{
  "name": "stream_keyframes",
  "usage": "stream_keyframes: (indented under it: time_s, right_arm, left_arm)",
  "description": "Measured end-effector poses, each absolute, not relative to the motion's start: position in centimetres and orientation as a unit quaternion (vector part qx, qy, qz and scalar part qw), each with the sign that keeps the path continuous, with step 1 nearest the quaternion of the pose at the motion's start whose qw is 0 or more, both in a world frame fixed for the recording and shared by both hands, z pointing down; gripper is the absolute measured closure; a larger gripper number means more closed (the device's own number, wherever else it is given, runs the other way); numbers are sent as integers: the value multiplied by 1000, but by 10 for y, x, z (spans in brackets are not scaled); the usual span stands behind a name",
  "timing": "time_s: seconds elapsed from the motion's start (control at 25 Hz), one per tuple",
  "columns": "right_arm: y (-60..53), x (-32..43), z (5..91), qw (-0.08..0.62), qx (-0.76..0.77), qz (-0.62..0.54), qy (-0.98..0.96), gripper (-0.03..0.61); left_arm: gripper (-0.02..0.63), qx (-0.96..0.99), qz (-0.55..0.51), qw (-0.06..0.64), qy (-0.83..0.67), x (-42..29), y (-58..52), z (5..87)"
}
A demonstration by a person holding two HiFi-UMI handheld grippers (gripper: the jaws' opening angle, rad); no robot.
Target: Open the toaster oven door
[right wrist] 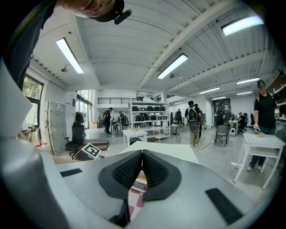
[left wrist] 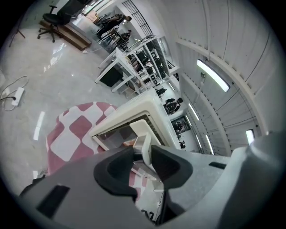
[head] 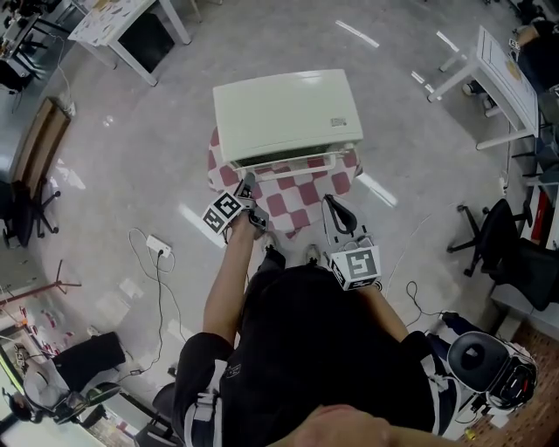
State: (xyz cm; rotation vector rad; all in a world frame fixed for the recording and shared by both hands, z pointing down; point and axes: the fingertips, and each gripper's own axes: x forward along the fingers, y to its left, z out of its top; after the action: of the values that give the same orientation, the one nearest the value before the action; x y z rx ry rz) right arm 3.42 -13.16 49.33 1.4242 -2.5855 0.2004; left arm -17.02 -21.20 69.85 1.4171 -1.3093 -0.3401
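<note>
A cream toaster oven [head: 288,113] stands on a small table with a red and white checked cloth [head: 297,205]. Its white door handle [head: 293,162] runs along the front. My left gripper [head: 246,185] is at the handle's left end. In the left gripper view the handle [left wrist: 143,136] sits pinched between the two dark pads of the left gripper [left wrist: 143,156], above the glass door [left wrist: 111,136]. My right gripper [head: 336,209] hangs shut and holds nothing over the cloth's front right. In the right gripper view the right gripper [right wrist: 142,163] points over the oven's top [right wrist: 170,152].
A power strip [head: 159,247] with its cable lies on the floor to the left. White desks stand at the back left [head: 131,26] and back right [head: 493,74]. An office chair [head: 498,236] is to the right. People stand far off in the hall.
</note>
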Motion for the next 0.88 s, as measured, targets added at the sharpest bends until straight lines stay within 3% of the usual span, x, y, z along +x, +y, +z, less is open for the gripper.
stream_keyframes:
  time_s: [0.88]
  right_arm:
    - [-104,54,516,123,476,71,-868,551]
  left_arm:
    - [492,575,-102,581,-567,-158,-130,748]
